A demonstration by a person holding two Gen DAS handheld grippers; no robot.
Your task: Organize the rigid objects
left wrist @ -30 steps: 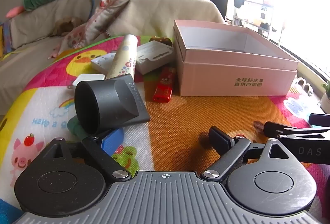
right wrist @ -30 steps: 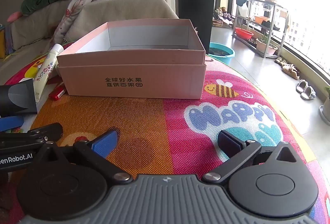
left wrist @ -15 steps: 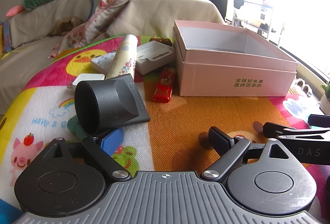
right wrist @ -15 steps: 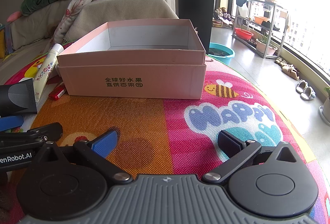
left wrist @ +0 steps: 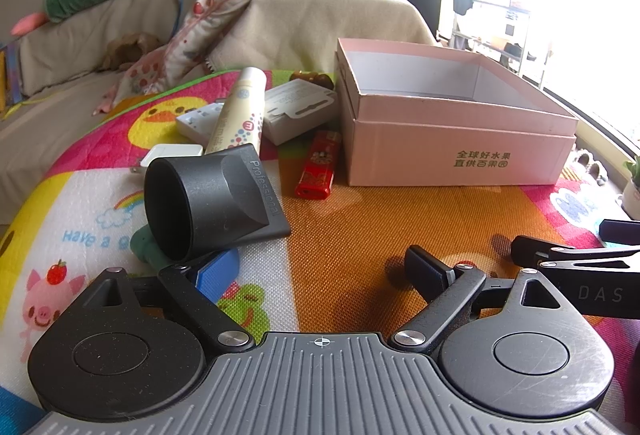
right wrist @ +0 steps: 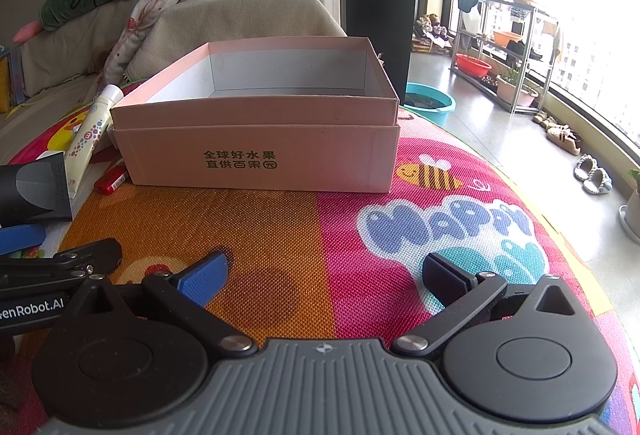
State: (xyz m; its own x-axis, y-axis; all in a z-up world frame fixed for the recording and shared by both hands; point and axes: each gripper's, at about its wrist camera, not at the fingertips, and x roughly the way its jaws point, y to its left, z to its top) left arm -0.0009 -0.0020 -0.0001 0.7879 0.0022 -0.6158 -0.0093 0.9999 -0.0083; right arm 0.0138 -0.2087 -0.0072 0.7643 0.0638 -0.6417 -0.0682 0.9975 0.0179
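Note:
An open pink box (left wrist: 456,139) stands on the colourful mat, empty inside; it also shows in the right wrist view (right wrist: 260,139). Left of it lie a black hair-dryer nozzle (left wrist: 212,203), a cream tube (left wrist: 240,115), a red lighter (left wrist: 318,171), a white carton (left wrist: 298,109), a white power strip (left wrist: 198,121) and a white plug (left wrist: 172,153). My left gripper (left wrist: 320,267) is open and empty, low over the mat, its blue finger just below the nozzle. My right gripper (right wrist: 324,275) is open and empty in front of the box.
A sofa (left wrist: 320,27) with a blanket and plush toys stands behind the mat. A green object (left wrist: 142,245) peeks from under the nozzle. A teal basin (right wrist: 430,103), a metal rack (right wrist: 504,51) and slippers (right wrist: 594,177) are on the floor at right.

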